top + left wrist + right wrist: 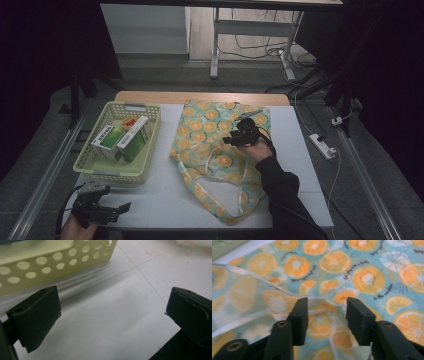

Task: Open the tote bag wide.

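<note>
Black jaws of the left tool (107,210) stand wide apart with nothing between them, low at the near left corner of the white tabletop (165,200), just short of the pale yellow basket (100,172). Idle there, it risks little, though a careless sweep forward could knock the basket's perforated wall and shove it along the tabletop.

Farther in, the fabric bag (220,150), printed with orange slices on light blue, lies crumpled at the middle of the tabletop, its handle loop (227,207) trailing toward the near edge. The right tool (240,134) hovers over the bag's upper half with its jaws partly open; in the right gripper view a fold of the bag's rim (322,301) lies in the gap, and the pads do not appear to press on it. My judgement is that the cloth is loose and may sag flat, so the mouth could close up. A new bite might catch both layers together, or only a thin edge that slips out when lifted.

Beyond, to the left, the boxes (122,137) sit in the basket. Should the bag be dragged rather than lifted, it could bunch against the basket.
</note>
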The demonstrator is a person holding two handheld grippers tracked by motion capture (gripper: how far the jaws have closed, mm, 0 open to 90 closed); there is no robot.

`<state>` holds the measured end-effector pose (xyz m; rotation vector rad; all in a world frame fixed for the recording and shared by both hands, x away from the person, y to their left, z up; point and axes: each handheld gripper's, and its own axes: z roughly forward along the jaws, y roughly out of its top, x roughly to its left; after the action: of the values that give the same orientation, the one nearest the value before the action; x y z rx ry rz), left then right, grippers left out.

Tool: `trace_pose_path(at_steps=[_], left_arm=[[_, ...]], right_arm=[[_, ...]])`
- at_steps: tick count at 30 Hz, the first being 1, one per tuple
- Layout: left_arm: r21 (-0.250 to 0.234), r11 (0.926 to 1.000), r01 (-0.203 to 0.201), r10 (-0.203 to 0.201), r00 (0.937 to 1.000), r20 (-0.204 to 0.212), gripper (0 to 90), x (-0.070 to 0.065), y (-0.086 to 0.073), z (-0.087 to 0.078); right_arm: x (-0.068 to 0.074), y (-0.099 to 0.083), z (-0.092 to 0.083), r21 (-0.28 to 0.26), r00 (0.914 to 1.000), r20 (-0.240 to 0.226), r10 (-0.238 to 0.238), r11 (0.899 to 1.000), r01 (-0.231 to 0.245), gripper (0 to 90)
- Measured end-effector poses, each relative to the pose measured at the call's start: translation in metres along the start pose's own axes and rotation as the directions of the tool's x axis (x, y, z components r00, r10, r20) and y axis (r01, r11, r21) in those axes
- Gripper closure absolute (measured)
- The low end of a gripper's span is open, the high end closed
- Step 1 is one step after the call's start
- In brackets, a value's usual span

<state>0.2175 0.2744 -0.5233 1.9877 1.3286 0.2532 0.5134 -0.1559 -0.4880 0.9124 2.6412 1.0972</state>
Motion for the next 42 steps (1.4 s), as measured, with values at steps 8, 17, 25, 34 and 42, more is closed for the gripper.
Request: trace_pose_path(at_steps=[8,17,25,34,42], left_arm=[[0.000,1.0000,0.000,0.000,1.0000,0.000,0.0,0.000,0.000,0.000],[0.000,1.0000,0.001,-0.001,1.0000,0.000,0.0,0.000,0.000,0.000],[-0.001,1.0000,0.000,0.000,1.0000,0.001,0.0,0.000,0.000,0.000],[0.000,1.0000,-0.001,0.001,1.0000,-0.002,0.0,0.000,0.000,0.000],[0.002,1.0000,-0.002,0.002,1.0000,-0.003,0.0,-0.001,0.000,0.000]], right_arm=[[0.020,-0.004,-0.013,0.004,0.9977,-0.067,0.006,1.000,-0.006,22.4],[0.048,-0.017,-0.016,0.047,0.9945,-0.095,-0.044,0.998,0.049,0.2],[0.075,-0.029,-0.016,0.079,0.9872,-0.125,-0.099,0.991,0.109,0.0],[0.092,-0.044,0.000,0.149,0.9818,-0.098,-0.163,0.973,0.176,0.0],[0.102,-0.051,0.010,0.186,0.9656,-0.097,-0.241,0.949,0.256,17.8]])
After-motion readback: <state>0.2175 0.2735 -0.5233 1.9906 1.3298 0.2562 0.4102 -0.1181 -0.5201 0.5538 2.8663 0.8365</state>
